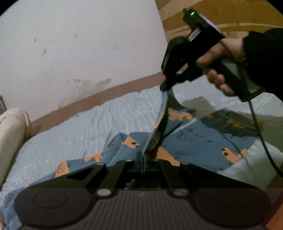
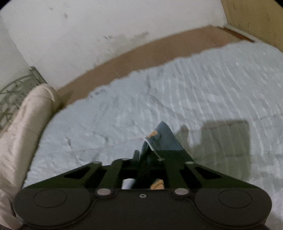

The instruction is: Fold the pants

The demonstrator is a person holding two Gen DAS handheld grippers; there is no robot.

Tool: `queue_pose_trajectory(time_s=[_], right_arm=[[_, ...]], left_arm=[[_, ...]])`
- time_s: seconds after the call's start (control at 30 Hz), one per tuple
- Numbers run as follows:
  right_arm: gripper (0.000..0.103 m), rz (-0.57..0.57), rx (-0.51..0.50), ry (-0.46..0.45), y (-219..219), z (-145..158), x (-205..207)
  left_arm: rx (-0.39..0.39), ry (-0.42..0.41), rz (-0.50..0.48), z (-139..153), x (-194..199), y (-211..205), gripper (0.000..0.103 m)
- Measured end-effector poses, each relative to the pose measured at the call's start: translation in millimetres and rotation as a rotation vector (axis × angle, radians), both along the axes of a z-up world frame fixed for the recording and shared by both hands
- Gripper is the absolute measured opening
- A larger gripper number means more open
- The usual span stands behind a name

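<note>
The pants [image 1: 185, 141] are blue with orange patches and lie spread on the light blue bedspread [image 1: 88, 127]. My left gripper [image 1: 142, 155] is shut on an edge of the pants, lifted off the bed. My right gripper [image 1: 163, 86] shows in the left wrist view, held by a hand, shut on the same edge further along, so the fabric stretches taut between the two. In the right wrist view my right gripper [image 2: 141, 154] is shut on a blue corner of the pants [image 2: 164, 138] that sticks out past the fingers.
The bedspread [image 2: 159, 99] covers the bed up to a brown strip and a stained white wall [image 1: 70, 44]. A cream bolster pillow [image 2: 21, 127] lies at the left end. A wooden panel [image 1: 221, 16] stands at the right. A cable hangs from the right gripper.
</note>
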State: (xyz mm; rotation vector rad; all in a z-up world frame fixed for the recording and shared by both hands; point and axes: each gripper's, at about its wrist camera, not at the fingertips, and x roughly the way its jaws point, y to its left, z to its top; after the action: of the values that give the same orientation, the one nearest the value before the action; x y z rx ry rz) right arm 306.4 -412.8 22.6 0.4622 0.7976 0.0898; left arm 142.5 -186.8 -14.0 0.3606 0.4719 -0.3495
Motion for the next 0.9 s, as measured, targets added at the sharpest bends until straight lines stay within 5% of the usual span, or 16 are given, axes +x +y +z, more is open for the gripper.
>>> queue_pose_trajectory(time_s=[0.2, 0.3, 0.47, 0.73, 0.9], right_arm=[[0.001, 0.047, -0.089, -0.258, -14, 52, -78], [0.000, 0.027, -0.149, -0.339, -29, 55, -137], [0.017, 0.021, -0.097, -0.208, -45, 20, -150], [0.068, 0.136, -0.064, -0.119, 21, 20, -69], [0.074, 0.117, -0.200, 0.033, 68, 23, -9]], left_arm=[[0.011, 0.000, -0.055, -1, -14, -2, 0.000], [0.042, 0.008, -0.084, -11, -23, -6, 0.000], [0.048, 0.026, -0.080, -21, -25, -6, 0.000], [0.022, 0.015, -0.062, -19, -28, -5, 0.000], [0.021, 0.010, -0.059, -18, -30, -5, 0.000]])
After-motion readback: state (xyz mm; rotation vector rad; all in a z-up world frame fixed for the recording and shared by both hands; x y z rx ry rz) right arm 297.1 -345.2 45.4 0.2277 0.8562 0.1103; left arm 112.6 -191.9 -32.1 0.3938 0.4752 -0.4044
